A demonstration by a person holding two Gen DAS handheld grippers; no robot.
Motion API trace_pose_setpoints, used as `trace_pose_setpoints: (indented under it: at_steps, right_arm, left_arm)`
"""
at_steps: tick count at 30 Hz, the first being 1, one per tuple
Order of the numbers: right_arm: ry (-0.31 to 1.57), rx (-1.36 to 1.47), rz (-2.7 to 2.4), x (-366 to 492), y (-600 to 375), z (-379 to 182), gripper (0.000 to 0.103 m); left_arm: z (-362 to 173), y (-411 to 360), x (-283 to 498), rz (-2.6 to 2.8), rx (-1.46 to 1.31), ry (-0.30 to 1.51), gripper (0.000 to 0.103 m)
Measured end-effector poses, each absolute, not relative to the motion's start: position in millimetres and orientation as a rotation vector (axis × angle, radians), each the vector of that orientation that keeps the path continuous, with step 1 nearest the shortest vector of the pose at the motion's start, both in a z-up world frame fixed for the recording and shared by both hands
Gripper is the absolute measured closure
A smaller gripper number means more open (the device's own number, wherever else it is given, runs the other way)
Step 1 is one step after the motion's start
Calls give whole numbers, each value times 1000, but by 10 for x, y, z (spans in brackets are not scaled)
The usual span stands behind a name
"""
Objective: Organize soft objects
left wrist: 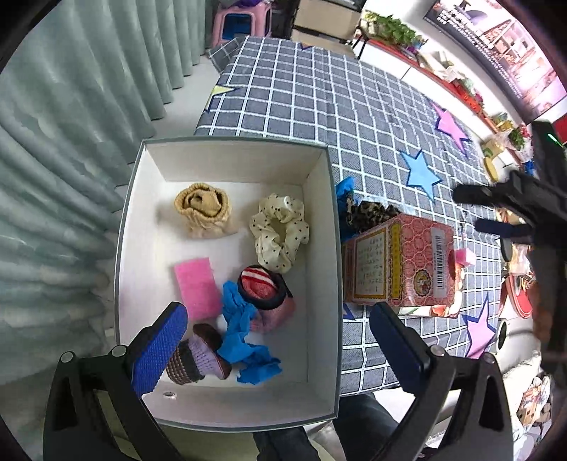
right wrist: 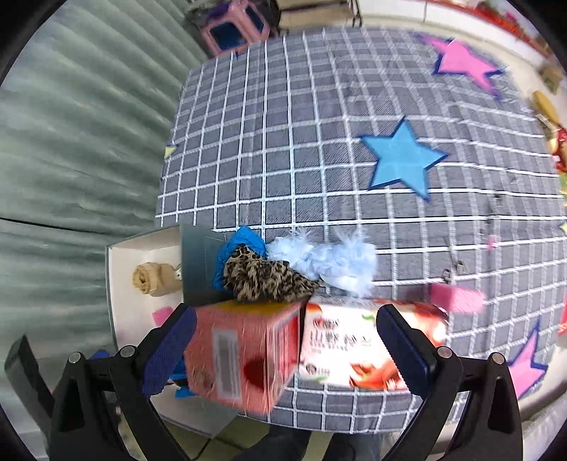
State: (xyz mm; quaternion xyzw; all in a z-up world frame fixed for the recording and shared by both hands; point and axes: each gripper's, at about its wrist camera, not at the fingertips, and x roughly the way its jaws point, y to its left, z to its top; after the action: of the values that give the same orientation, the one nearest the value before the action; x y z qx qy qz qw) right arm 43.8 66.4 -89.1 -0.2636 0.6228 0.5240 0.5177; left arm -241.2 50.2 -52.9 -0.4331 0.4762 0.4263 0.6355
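A white box (left wrist: 320,248) holds a tan sock roll (left wrist: 202,207), a dotted cream scrunchie (left wrist: 280,230), a pink sponge (left wrist: 196,287), a striped red and pink sock roll (left wrist: 262,287), a blue glove (left wrist: 244,340) and a purple-brown sock roll (left wrist: 198,358). My left gripper (left wrist: 280,351) is open above the box's near end. Beside the box lie a leopard scrunchie (right wrist: 265,278), a blue glove (right wrist: 244,241) and a pale blue fluffy scrunchie (right wrist: 329,262). My right gripper (right wrist: 288,351) is open and empty above the boxes on the table; it also shows in the left wrist view (left wrist: 482,209).
A pink carton (right wrist: 241,354) and a red-white carton (right wrist: 354,351) stand on the checked tablecloth (right wrist: 319,124) by the white box (right wrist: 120,301). A small pink sponge (right wrist: 457,298) lies to the right. Green curtain hangs at left. A pink stool (left wrist: 242,21) stands beyond the table.
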Motion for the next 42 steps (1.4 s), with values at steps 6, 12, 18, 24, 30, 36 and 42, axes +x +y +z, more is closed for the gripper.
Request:
trace_pose_setpoints:
  at_steps: [6, 12, 18, 24, 30, 36, 42]
  right_arm:
    - [1613, -854, 1383, 227, 1338, -1521, 1]
    - [1685, -1200, 1478, -224, 1575, -2110, 1]
    - [1424, -1430, 1363, -229, 1496, -2397, 1]
    - [1356, -1184, 1150, 631, 1538, -2228, 1]
    - [1444, -857, 1050, 1430, 1278, -1911, 1]
    - [1531, -926, 1385, 643, 1080, -1857, 1]
    - [1412, -1107, 1642, -165, 1485, -1931, 1]
  left_arm:
    - [-569, 474, -2431, 1045, -1037, 1130, 0]
    - [-606, 445, -2381, 1101, -1079, 1155, 0]
    - [-636, 520, -2147, 1088, -1063, 1190, 0]
    - [-607, 651, -1869, 1047, -1022, 1198, 0]
    - [-562, 764, -1648, 1019, -981, 1199, 0]
    - [-536, 779, -1539, 1014, -959, 1210, 0]
    - [-518, 673, -1663, 1055, -980, 1222, 0]
